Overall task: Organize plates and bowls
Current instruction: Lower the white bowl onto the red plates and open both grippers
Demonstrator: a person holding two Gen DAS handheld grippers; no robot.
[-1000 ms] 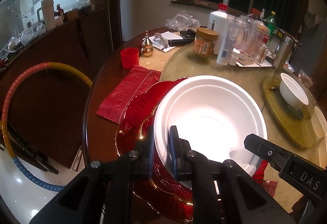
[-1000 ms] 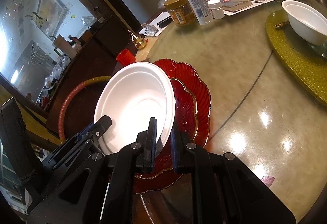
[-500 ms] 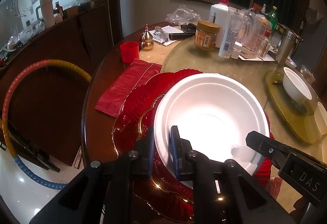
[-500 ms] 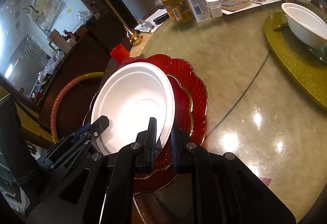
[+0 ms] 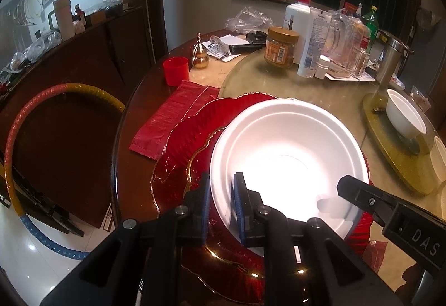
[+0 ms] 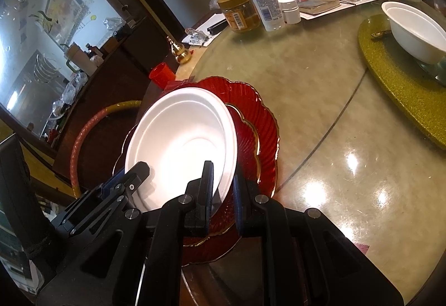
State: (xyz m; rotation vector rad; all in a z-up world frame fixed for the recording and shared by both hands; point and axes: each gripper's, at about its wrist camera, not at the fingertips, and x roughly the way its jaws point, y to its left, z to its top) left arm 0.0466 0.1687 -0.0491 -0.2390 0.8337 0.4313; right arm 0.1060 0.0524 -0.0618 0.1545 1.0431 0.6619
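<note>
Your left tool and right tool both pinch the rim of the round white foam bowl — mouth up, tilted above 2 stacked red scalloped plates on the surface.

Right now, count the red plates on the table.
2. The large fluted plate lies at the table edge; the smaller gold-rimmed plate sits stacked on it, beneath the white bowl. The bowl may hide more.

Between the black, blue-padded fingers sits a plain white foam bowl, over ribbed red, gold-edged plates. Beyond the fingers lie a red cup, a glittery gold mat and a marbled beige table.
</note>
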